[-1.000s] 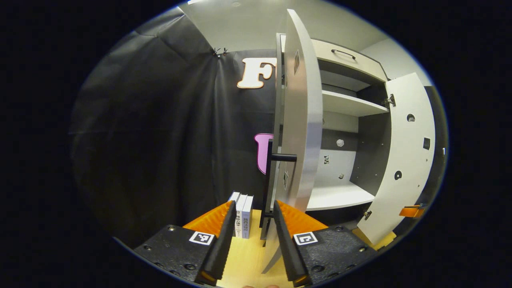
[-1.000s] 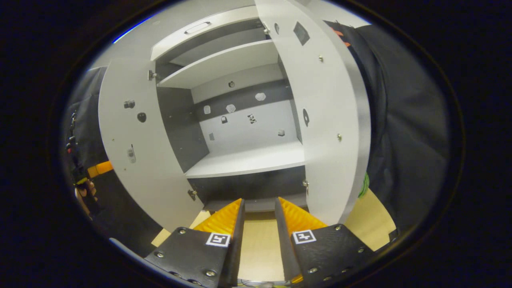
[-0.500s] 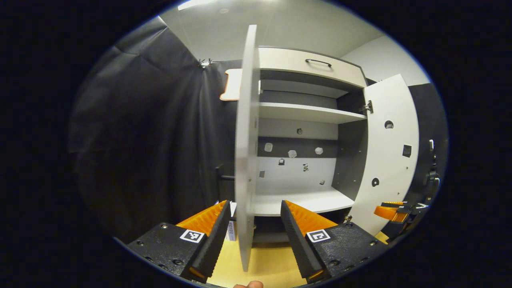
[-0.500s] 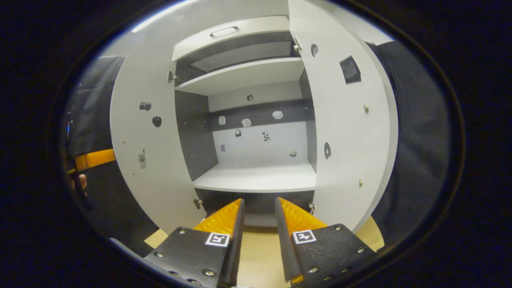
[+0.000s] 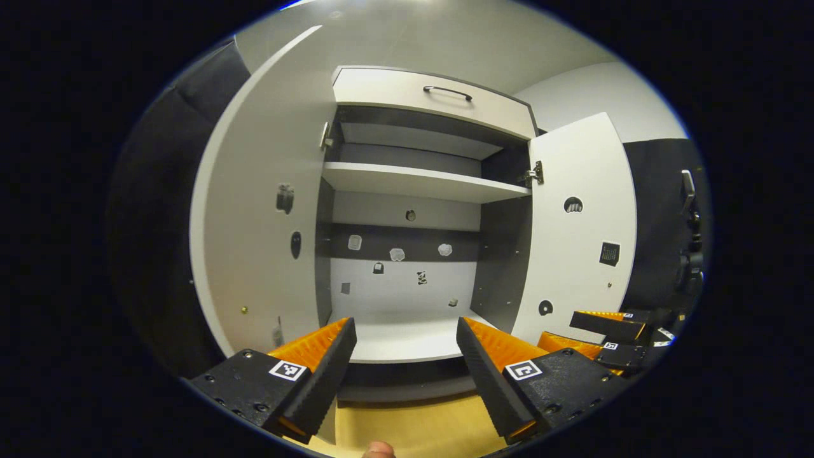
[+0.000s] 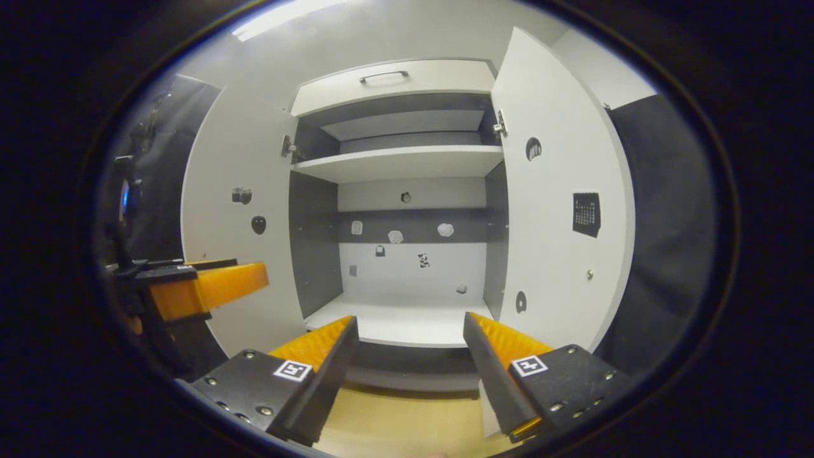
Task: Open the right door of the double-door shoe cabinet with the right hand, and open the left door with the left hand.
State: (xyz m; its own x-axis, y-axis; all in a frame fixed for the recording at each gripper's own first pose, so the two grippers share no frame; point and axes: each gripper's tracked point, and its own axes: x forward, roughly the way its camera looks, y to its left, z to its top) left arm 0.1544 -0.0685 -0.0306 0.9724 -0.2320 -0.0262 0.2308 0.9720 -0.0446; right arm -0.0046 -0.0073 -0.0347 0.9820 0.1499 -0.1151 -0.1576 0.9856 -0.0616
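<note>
Since a second ago the left door (image 5: pixel 261 210) has gone from edge-on between the left gripper's (image 5: pixel 404 356) fingers to swung fully out, its flat inner face now up and to the left of that gripper. Both grippers have widened: the left gripper stands spread and holds nothing, and the right gripper (image 6: pixel 410 356) likewise stands spread on nothing. Straight ahead of each gripper, the shoe cabinet (image 6: pixel 407 299) stands open, its long axis upright, doors hinged on vertical edges and splayed outward. The right door (image 6: pixel 559 210) stands ahead and right of the right gripper, inner face showing, with a small dark square sticker too small to read. Smooth pale boards form the doors and shelves, the side walls are darker grey, and a drawer front (image 5: pixel 432 102) with a dark bar handle tops the opening. Small marks dot the back panel. In the right gripper view the left gripper shows to the left, in front of the left door.
</note>
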